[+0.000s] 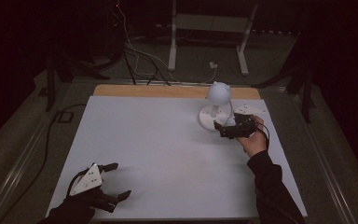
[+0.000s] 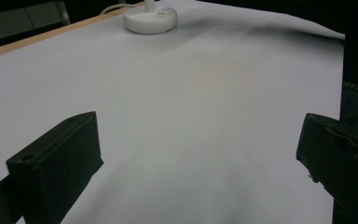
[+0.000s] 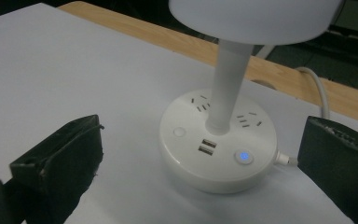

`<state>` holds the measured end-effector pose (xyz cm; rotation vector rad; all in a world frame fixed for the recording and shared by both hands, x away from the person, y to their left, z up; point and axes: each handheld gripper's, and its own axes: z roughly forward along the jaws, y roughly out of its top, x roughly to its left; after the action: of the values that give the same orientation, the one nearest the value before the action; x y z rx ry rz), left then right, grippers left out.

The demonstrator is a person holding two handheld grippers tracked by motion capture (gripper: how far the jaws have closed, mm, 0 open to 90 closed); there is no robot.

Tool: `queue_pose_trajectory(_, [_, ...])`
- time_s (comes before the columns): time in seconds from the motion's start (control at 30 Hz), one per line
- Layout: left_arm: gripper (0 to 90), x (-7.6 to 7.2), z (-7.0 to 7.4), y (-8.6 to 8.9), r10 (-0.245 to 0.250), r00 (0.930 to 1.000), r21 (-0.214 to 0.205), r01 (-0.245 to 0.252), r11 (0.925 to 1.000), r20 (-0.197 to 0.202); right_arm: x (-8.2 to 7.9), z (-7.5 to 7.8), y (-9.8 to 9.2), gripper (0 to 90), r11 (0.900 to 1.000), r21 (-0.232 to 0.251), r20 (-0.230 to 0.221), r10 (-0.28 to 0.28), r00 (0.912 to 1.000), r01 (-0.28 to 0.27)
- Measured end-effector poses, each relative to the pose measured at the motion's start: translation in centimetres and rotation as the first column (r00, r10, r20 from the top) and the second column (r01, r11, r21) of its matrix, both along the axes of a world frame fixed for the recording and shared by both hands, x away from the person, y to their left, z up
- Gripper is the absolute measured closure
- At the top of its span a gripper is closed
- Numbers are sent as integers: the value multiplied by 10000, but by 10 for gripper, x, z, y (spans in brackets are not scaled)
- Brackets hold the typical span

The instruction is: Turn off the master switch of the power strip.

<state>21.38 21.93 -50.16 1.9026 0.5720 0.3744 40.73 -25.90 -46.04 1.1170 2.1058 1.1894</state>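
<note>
White lamp [image 1: 216, 105] stands before right tongs [image 1: 224, 127], spread wide; left tongs [image 1: 116, 179] wide, well apart.

one lamp [image 1: 216, 107], two grippers, one table [image 1: 158, 149]

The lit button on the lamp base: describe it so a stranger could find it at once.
Start at the white lamp at the table's far right, beside the right gripper. On its round base, right of the two USB ports, sits the button. It glows blue; the other button is unlit.
</note>
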Motion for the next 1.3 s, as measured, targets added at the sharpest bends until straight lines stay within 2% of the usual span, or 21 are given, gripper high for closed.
queue_pose_trajectory(0.03, [4,0,0,0,8,10000,18,-8,10000,20,2,-1,0,0,10000,-71,45,-69,10000,69])
queue_pose_trajectory(0.1, [4,0,0,0,-11,10000,19,11,10000,-2,5,-3,-1,58,9995,-170,-22,-270,9996,270])
queue_pose_trajectory(0.3, [4,0,0,0,-19,10000,32,19,10000,-21,13,-5,1,82,9970,-35,145,-775,9969,776])
queue_pose_trajectory(0.37, [4,0,0,0,-2,10000,10,2,10000,-29,15,-5,2,151,9946,21,141,-1038,9945,1038])
queue_pose_trajectory(0.4, [4,0,0,0,0,10000,3,0,10000,-27,16,-5,2,156,9924,68,241,-1228,9921,1227])
queue_pose_trajectory(0.5, [4,0,-1,0,-22,10000,46,22,10000,-19,17,-5,2,270,9886,65,176,-1508,9884,1507])
queue_pose_trajectory(0.53, [4,0,-1,0,-11,10000,21,11,10000,-28,18,-5,2,333,9875,59,99,-1575,9875,1574])
queue_pose_trajectory(0.77, [4,0,-1,0,1,10000,19,-1,10000,-38,21,-7,3,665,9749,-285,-11,-2208,9753,2207])
queue_pose_trajectory(0.87, [4,0,-1,0,-18,10000,42,18,10000,-25,23,-7,3,757,9701,-498,-3,-2377,9713,2374])
queue_pose_trajectory(0.93, [4,0,-1,0,-1,10000,4,1,10000,-42,24,-6,3,855,9642,-595,-51,-2591,9658,2584])
queue_pose_trajectory(0.97, [4,0,-1,0,-1,10000,4,1,10000,-42,24,-6,3,855,9642,-595,-51,-2591,9658,2584])
queue_pose_trajectory(1.0, [4,0,-1,0,-1,10000,21,1,10000,-35,25,-6,3,898,9619,-541,-154,-2693,9629,2682])
queue_pose_trajectory(1.17, [4,0,-1,0,11,10000,13,-11,10000,-33,29,-10,5,900,9636,-788,-415,-2591,9650,2554])
queue_pose_trajectory(1.3, [4,0,-1,0,1,10000,23,-1,10000,-49,32,-13,7,900,9623,-959,-381,-2589,9652,2544])
